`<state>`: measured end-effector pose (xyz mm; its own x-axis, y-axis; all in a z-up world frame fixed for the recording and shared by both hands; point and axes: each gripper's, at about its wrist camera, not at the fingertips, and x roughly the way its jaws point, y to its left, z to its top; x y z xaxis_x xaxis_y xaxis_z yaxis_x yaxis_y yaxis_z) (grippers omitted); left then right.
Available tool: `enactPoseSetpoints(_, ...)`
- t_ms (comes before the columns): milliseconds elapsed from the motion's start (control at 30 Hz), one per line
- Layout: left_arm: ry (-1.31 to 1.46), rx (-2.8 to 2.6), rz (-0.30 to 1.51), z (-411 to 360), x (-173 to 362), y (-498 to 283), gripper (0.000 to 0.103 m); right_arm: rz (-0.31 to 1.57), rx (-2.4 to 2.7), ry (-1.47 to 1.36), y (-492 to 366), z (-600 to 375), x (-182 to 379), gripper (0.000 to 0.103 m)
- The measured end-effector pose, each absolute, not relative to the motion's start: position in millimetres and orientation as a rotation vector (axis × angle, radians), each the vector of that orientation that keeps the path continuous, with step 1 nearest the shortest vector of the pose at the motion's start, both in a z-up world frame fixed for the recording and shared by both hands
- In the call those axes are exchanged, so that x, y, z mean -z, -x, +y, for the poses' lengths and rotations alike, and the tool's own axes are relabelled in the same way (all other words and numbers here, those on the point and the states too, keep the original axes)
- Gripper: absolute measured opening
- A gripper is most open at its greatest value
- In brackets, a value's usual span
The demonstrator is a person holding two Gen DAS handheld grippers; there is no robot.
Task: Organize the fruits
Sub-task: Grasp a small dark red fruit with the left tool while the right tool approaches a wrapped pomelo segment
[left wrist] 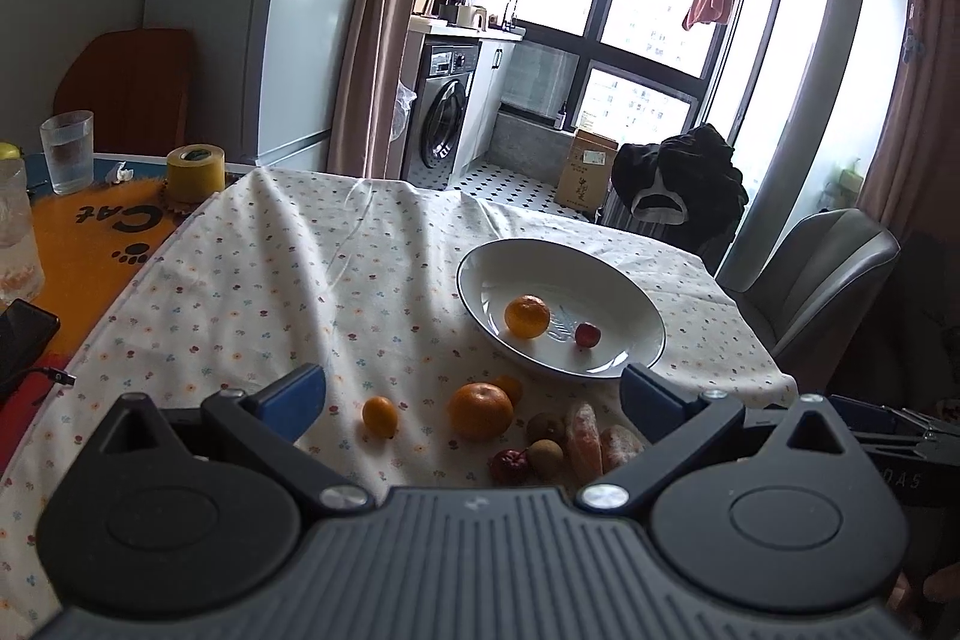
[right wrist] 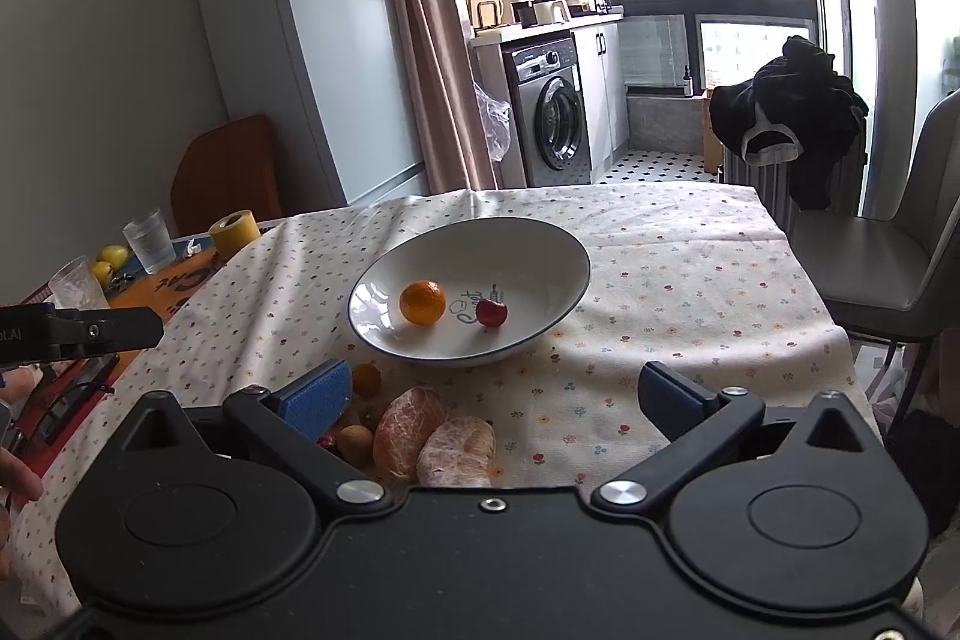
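Note:
A white bowl (left wrist: 636, 292) (right wrist: 540, 244) on the flowered tablecloth holds a mandarin (left wrist: 527, 317) (right wrist: 422, 302) and a small red fruit (left wrist: 587, 334) (right wrist: 491, 312). Loose fruit lies in front of it: a kumquat (left wrist: 380, 416), a large mandarin (left wrist: 480, 411), two brown longans (left wrist: 545, 455), a red date (left wrist: 510, 465) and two peeled mandarin halves (left wrist: 585, 439) (right wrist: 411, 430). My left gripper (left wrist: 474, 394) is open and empty above the loose fruit. My right gripper (right wrist: 495, 400) is open and empty above the peeled halves.
An orange mat (left wrist: 90, 244) at the left carries a water glass (left wrist: 67, 151), a yellow tape roll (left wrist: 195, 172) and a phone (left wrist: 24, 334). A grey chair (right wrist: 888, 244) stands at the table's right. A fridge and washing machine stand behind.

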<state>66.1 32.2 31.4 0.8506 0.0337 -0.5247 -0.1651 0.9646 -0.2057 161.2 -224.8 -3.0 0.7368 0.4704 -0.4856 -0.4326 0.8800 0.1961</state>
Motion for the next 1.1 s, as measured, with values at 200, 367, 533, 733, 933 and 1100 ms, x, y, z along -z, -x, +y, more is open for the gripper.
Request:
enactPoseSetpoints(200,0.238,-0.094,0.542,28,-31,-52,0.103,0.536,-0.502,-0.063,-145,-228,0,0.103)
enactPoseSetpoints(367,0.221,-0.104,0.557,25,-29,-44,0.103,0.536,-0.511,-0.061,-135,-230,-1,0.103)
enactPoseSetpoints(533,0.215,-0.104,0.577,25,-24,-40,0.103,0.561,-0.509,-0.066,-131,-230,2,0.103)
enactPoseSetpoints(733,0.181,-0.102,0.592,25,-15,-42,0.103,0.579,-0.532,-0.067,-129,-230,7,0.103)
enactPoseSetpoints(933,0.185,-0.066,0.597,25,-5,-46,0.101,0.6,-0.564,-0.074,-130,-228,14,0.103)
enactPoseSetpoints(1100,0.186,-0.044,0.607,23,4,-52,0.098,0.61,-0.587,-0.064,-133,-225,21,0.102)
